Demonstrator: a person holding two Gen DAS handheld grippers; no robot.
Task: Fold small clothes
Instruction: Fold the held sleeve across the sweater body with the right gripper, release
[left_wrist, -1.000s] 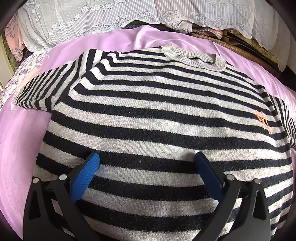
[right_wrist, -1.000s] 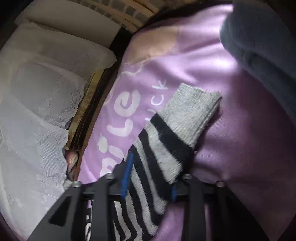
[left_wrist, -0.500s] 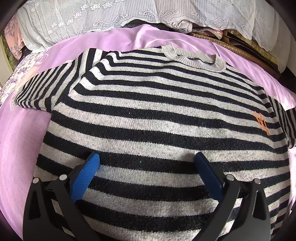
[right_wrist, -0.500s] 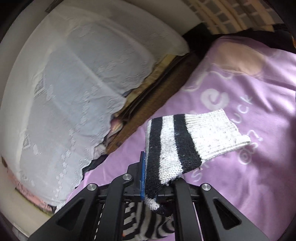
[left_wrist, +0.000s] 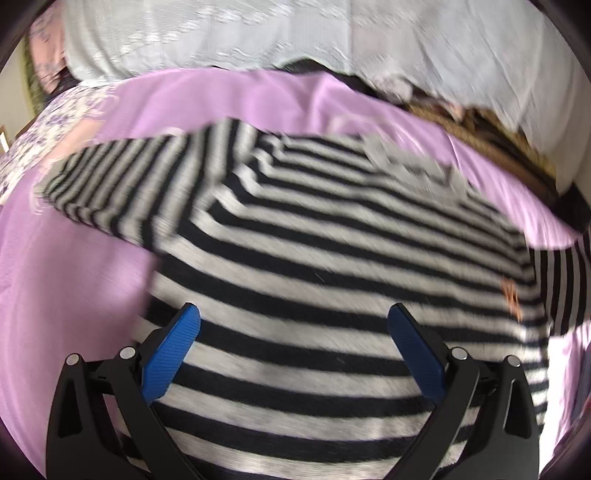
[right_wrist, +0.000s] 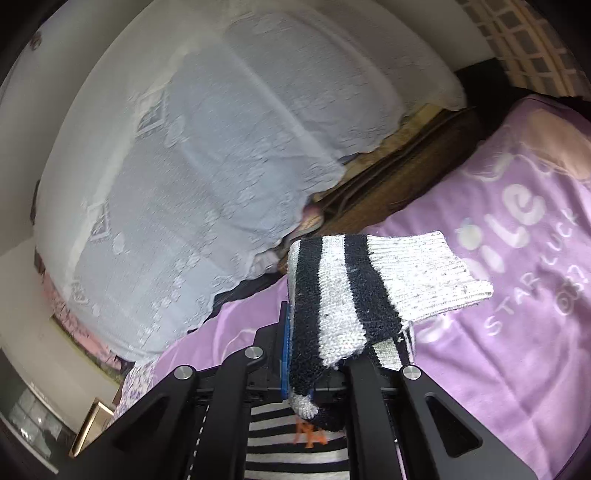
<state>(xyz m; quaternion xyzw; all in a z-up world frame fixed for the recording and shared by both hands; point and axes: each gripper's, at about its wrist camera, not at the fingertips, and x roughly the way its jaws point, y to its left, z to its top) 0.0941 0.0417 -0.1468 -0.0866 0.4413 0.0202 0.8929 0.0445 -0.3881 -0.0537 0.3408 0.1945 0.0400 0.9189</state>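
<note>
In the left wrist view the left claw (left_wrist: 293, 332) hangs wide apart and holds nothing, over the lower body of the striped sweater (left_wrist: 332, 280), which lies flat on the purple bed cover (left_wrist: 74, 280). In the right wrist view the right claw (right_wrist: 314, 363) pinches the sleeve (right_wrist: 362, 291), cuff lifted clear of the cover. This looks like the sleeve fold; next, carry the cuff inward across the chest and let go.

Motion blur smears the striped sweater (left_wrist: 332, 258); its hem is cropped.

Lilac blanket (left_wrist: 74, 295) bare left of striped sweater (left_wrist: 314, 258), lace-draped furniture (right_wrist: 221, 147) blocking beyond
</note>
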